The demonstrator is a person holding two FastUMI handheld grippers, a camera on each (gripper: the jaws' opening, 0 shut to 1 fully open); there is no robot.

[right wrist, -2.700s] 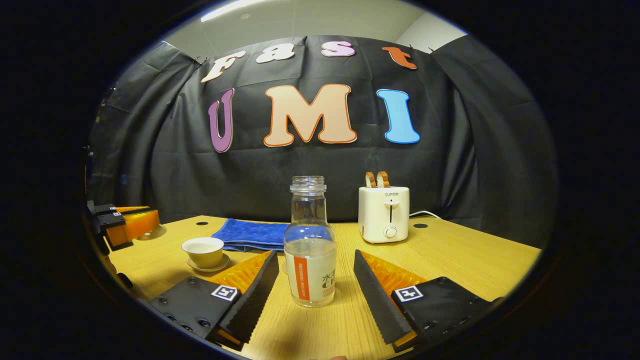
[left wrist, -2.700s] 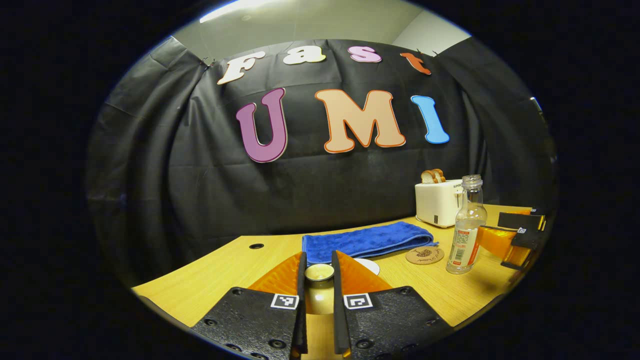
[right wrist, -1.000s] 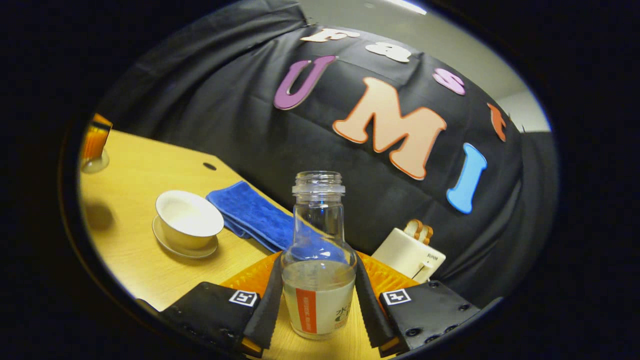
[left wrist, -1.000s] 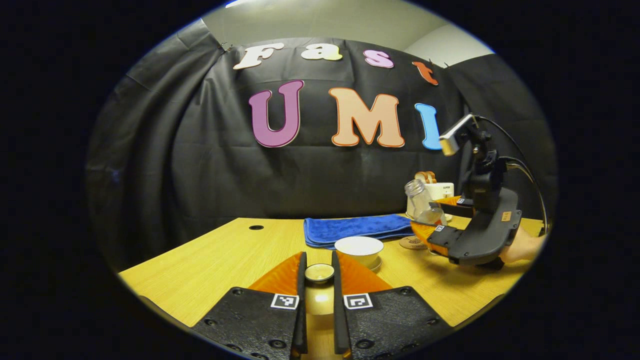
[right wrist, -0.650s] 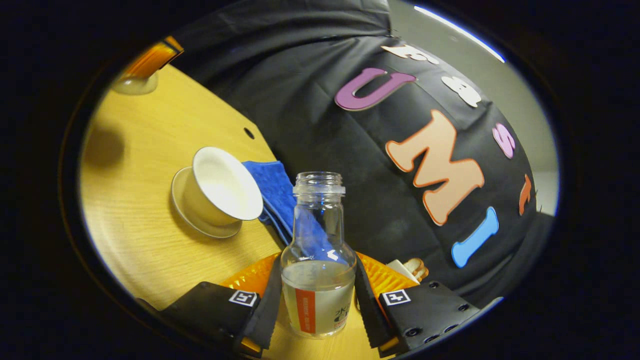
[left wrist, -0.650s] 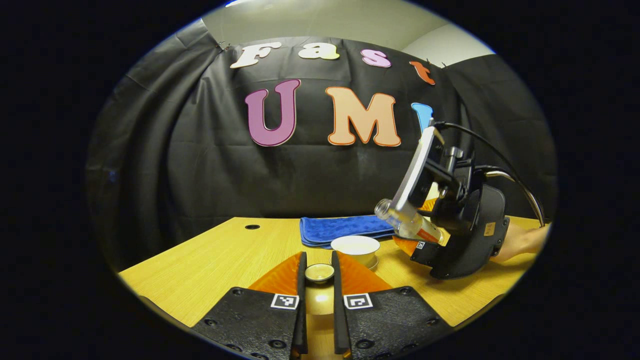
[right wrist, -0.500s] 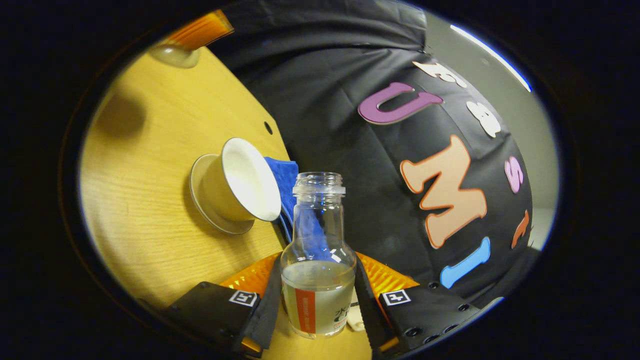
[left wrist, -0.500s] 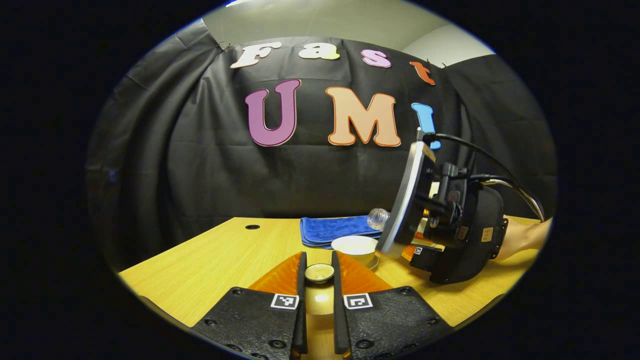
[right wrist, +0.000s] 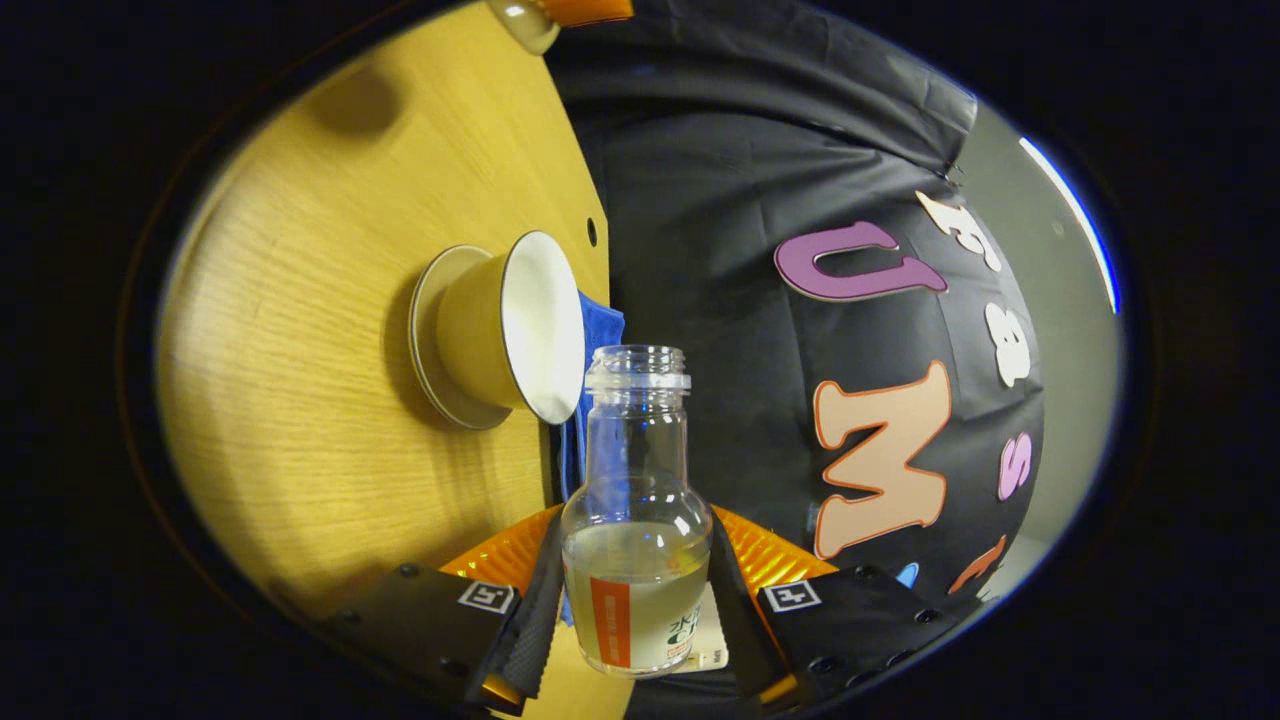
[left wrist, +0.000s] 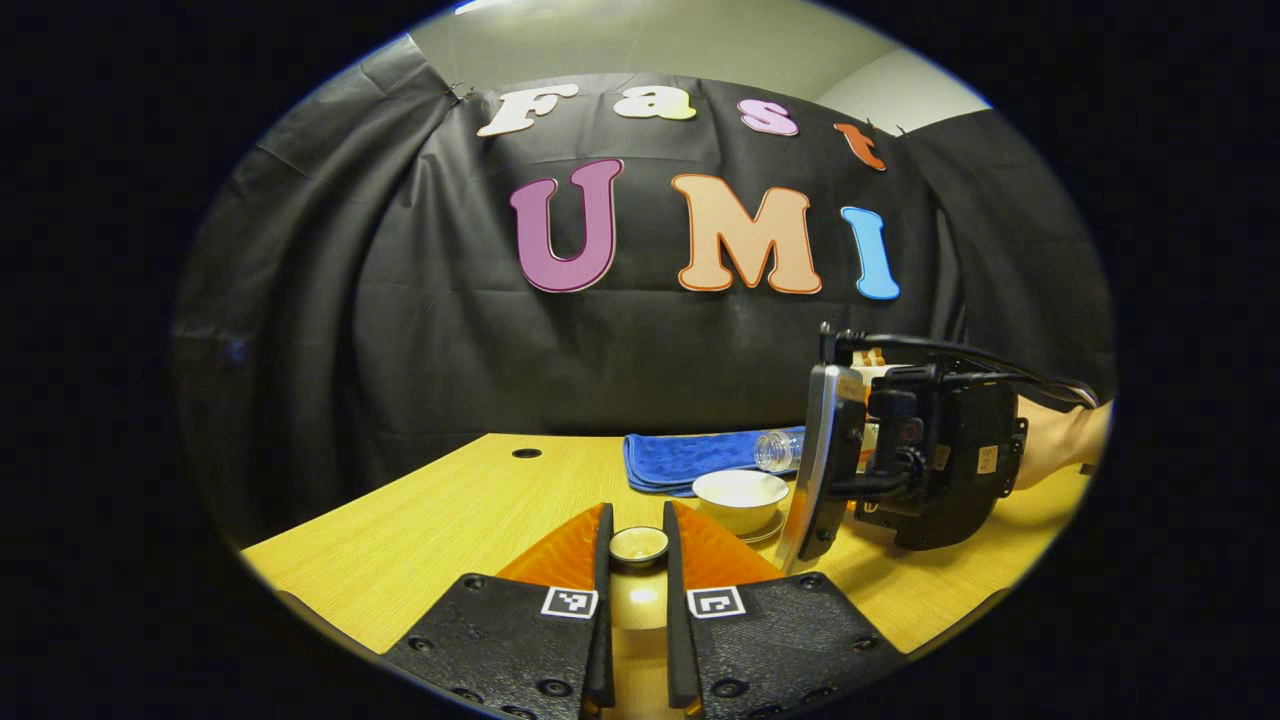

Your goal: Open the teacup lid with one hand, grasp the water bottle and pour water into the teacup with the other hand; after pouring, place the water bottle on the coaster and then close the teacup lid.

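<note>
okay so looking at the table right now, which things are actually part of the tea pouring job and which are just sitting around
Part of the job:
water bottle, tipped sideways in the right gripper
teacup, open, on its saucer
teacup lid, held in the left gripper

Just sitting around:
blue towel, behind the teacup
toaster, mostly hidden behind the right gripper

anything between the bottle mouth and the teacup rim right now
Nothing: in the left gripper view only open air separates the water bottle mouth from the teacup below it.

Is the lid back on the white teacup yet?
No, the white ceramic teacup stands open on its saucer, and the left gripper holds the small round lid.
</note>
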